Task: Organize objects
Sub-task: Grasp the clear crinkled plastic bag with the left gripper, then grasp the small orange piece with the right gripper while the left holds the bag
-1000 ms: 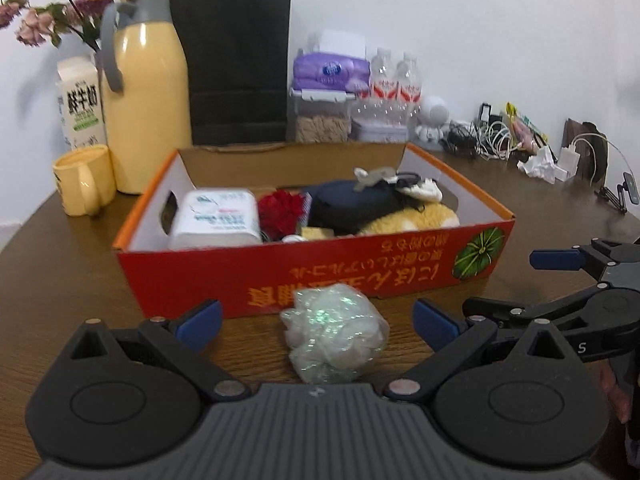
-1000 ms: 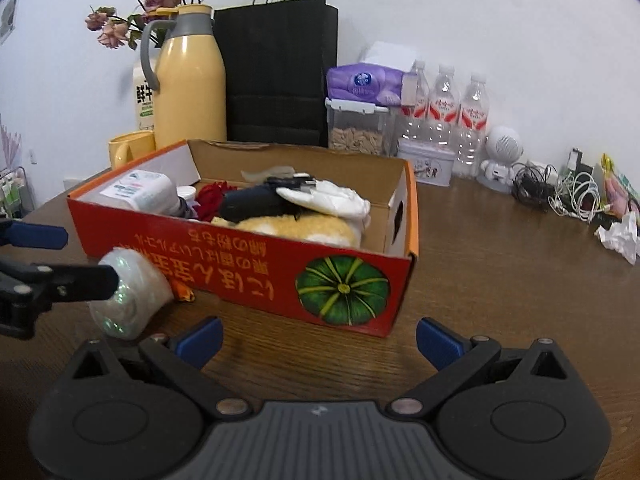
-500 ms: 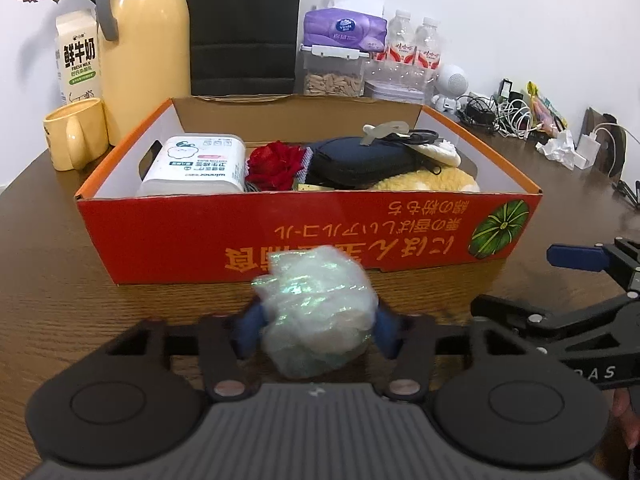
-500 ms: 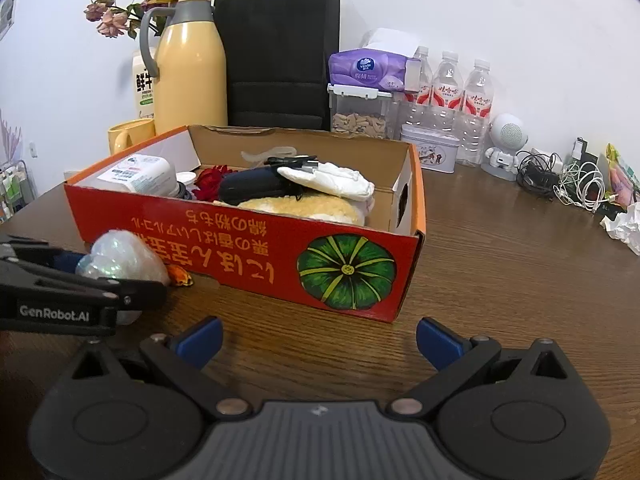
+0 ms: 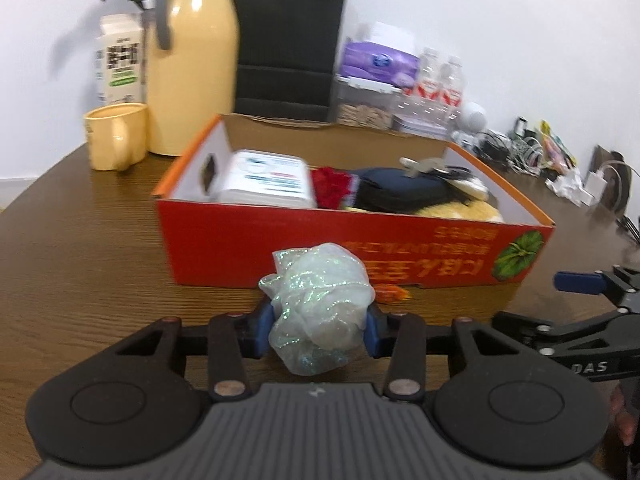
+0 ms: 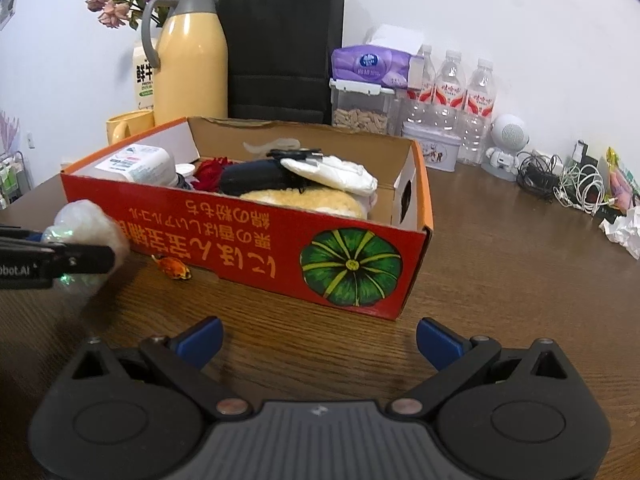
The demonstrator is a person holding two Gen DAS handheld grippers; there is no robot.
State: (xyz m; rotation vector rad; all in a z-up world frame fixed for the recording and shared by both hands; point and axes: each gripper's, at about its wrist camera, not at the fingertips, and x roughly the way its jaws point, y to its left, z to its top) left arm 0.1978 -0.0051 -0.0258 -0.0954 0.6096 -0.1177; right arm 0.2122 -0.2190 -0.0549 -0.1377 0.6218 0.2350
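Observation:
My left gripper [image 5: 317, 330] is shut on a shimmery white mesh puff [image 5: 318, 312] and holds it above the wooden table, in front of the red cardboard box [image 5: 280, 252]. The puff [image 6: 90, 226] and the left gripper also show at the far left of the right wrist view, beside the box [image 6: 240, 240]. The box holds a white wipes pack [image 5: 266, 178], a red flower [image 5: 330, 186], a dark pouch [image 5: 396, 192] and a yellow fluffy item [image 6: 304, 202]. My right gripper [image 6: 318, 340] is open and empty, low over the table before the box's pumpkin print.
A small orange wrapped thing [image 6: 174, 268] lies on the table by the box's front wall. Behind the box stand a yellow jug [image 5: 192, 60], a yellow mug [image 5: 116, 136], a milk carton [image 5: 120, 64], a black paper bag [image 6: 282, 44], water bottles [image 6: 452, 96] and tangled cables [image 6: 568, 180].
My left gripper closed on the puff from open a second ago, lifted it off the table, and has since swung left along the box front. My right gripper stayed open.

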